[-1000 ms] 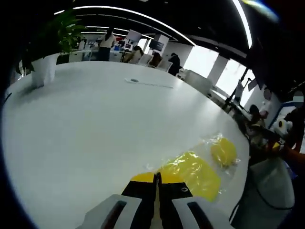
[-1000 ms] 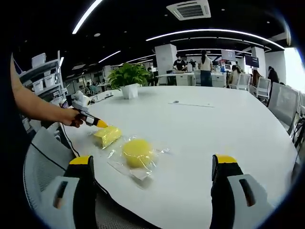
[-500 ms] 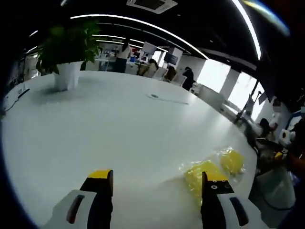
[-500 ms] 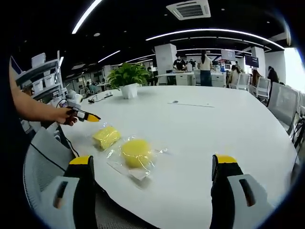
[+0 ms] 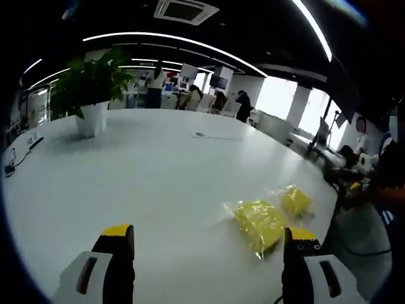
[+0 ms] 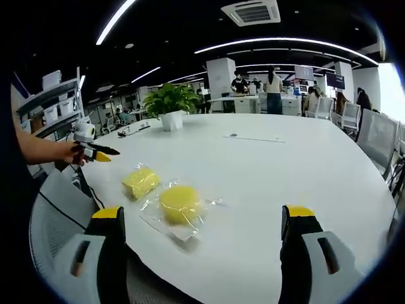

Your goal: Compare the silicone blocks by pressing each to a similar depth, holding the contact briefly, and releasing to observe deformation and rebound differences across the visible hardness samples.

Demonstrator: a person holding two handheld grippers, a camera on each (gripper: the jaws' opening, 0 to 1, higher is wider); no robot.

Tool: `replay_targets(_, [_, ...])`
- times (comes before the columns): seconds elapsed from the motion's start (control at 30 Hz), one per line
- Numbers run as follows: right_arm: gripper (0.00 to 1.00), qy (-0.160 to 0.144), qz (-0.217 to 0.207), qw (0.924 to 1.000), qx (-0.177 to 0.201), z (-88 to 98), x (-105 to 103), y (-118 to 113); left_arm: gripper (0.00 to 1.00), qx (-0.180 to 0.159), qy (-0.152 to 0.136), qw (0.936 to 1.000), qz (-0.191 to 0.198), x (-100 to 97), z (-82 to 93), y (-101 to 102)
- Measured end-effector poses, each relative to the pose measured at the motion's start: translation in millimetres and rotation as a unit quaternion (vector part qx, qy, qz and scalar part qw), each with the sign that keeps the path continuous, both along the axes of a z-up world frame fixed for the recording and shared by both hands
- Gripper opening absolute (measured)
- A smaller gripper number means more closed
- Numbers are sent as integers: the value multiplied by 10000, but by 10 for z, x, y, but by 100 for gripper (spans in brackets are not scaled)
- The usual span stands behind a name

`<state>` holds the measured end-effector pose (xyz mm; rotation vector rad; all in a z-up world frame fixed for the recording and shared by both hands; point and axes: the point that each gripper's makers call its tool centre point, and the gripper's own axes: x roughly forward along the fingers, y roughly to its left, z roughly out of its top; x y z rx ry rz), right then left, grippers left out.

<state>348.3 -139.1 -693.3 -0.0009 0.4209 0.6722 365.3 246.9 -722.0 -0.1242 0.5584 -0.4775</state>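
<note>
White table (image 5: 126, 183) | L gripper (image 5: 205, 253) pulled back off square block (image 5: 259, 221), now open

I work at a white table (image 6: 304, 171) with a potted plant (image 6: 169, 104); ceiling light strips (image 6: 285, 43), bright windows (image 5: 277, 97).

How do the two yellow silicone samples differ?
The squarish block is flat-sided and angular; the round block is domed. The squarish block lies farther from the right hand-held gripper, the round block nearer. Both are yellow, in clear wrap, on the white table.
</note>
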Motion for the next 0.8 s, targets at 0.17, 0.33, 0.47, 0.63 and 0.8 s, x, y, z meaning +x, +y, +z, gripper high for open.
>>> replay_targets(0.17, [96, 2, -19, 10000, 7, -11, 20, -37, 100, -328, -316, 9990, 26, -203, 268, -91])
replay_targets(0.33, [96, 47, 85, 9999, -65, -33, 37, -27, 100, -163, -302, 9994, -4, -433, 365, -217])
replay_targets(0.47, [96, 227, 180, 9996, 65, 31, 74, 10, 100, -252, -257, 9992, 188, -589, 500, -314])
replay_targets(0.63, [96, 162, 387, 9991, -9, 53, 5, -60, 100, -216, -415, 9989, 25, -428, 514, -291])
replay_targets(0.8, [96, 122, 95, 9998, -100, 52, -22, -144, 100, -263, -500, 9982, -219, -324, 604, -344])
